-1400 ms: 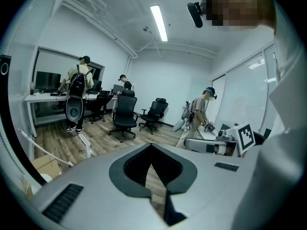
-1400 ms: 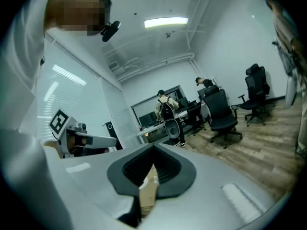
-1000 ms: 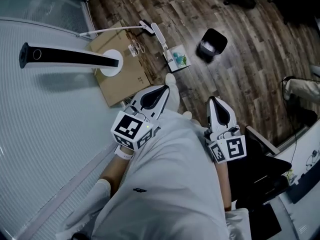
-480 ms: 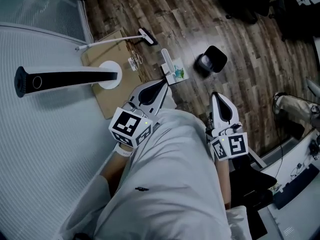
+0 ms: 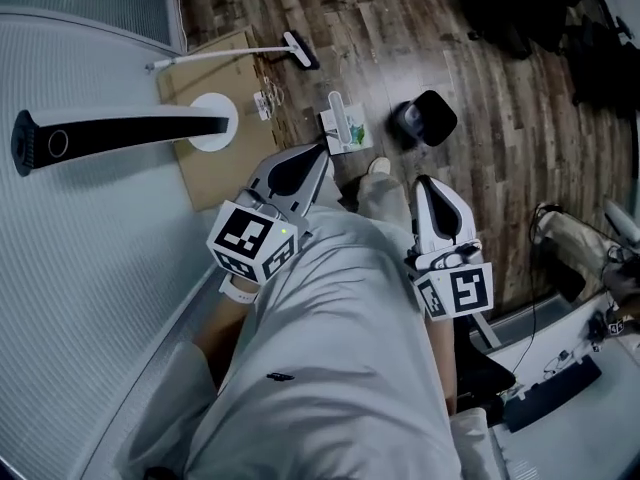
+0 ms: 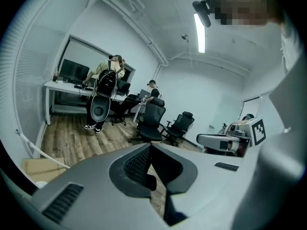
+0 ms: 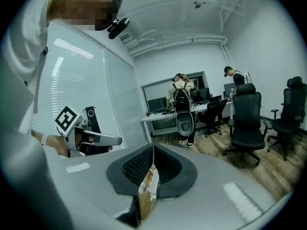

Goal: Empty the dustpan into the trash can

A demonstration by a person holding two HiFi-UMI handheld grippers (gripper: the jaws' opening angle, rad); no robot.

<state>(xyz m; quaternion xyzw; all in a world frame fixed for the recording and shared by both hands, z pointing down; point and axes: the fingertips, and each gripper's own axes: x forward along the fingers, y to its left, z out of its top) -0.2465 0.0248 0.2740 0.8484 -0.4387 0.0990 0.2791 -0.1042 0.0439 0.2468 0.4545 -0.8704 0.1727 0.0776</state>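
Note:
The dustpan (image 5: 347, 128), white-handled with bright scraps in it, lies on the wood floor in the head view. The black trash can (image 5: 430, 118) stands just to its right. My left gripper (image 5: 322, 151) hangs at waist height with its tip just below the dustpan in the picture, jaws shut and empty (image 6: 149, 145). My right gripper (image 5: 424, 180) is held beside it, pointing towards the can. Its jaws (image 7: 153, 146) have just been opening, and only a thin slit shows between them, with nothing in it. Neither gripper touches the dustpan or the can.
A white-handled broom (image 5: 230, 53) lies by a cardboard sheet (image 5: 205, 163) that carries a black column (image 5: 120, 133) on a round white base. White blinds (image 5: 80, 268) run along the left. Office chairs (image 6: 152, 121) and people at desks (image 7: 182, 104) fill the far room.
Both grippers have moved forward across the floor. The dustpan and the trash can now lie closer to their tips. The black column has slid left in the view.

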